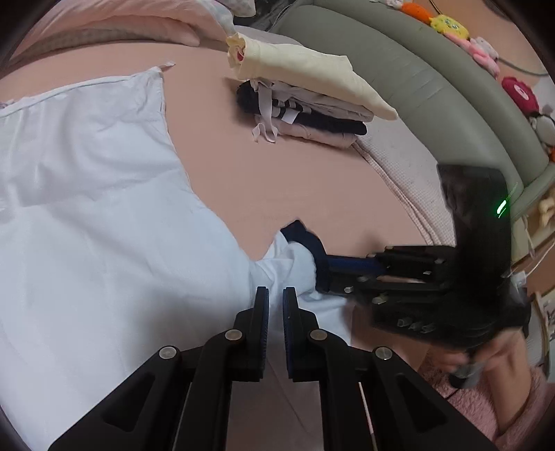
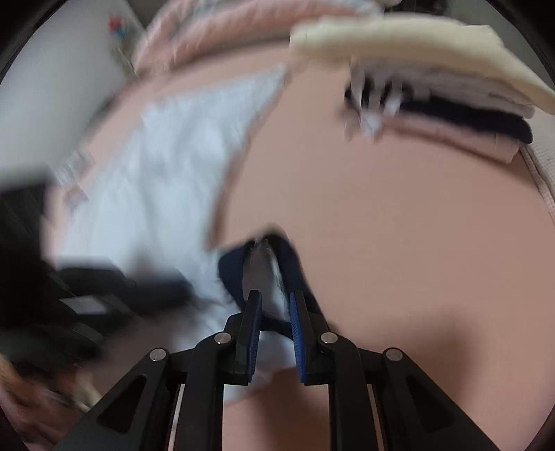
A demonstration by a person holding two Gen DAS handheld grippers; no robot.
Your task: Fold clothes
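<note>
A pale blue garment lies spread on the pink bed sheet; the blurred right wrist view shows the garment at left. One sleeve ends in a navy cuff. My right gripper comes in from the right, shut on that bunched sleeve. In its own view the cuff and pale cloth sit between the right gripper's fingers. My left gripper stands just beside it, jaws nearly together with garment cloth in the narrow gap. A dark blur is the left gripper.
A stack of folded clothes with a cream piece on top sits at the far right of the bed, also blurred. A green padded headboard carries plush toys. A person's hand holds the right gripper.
</note>
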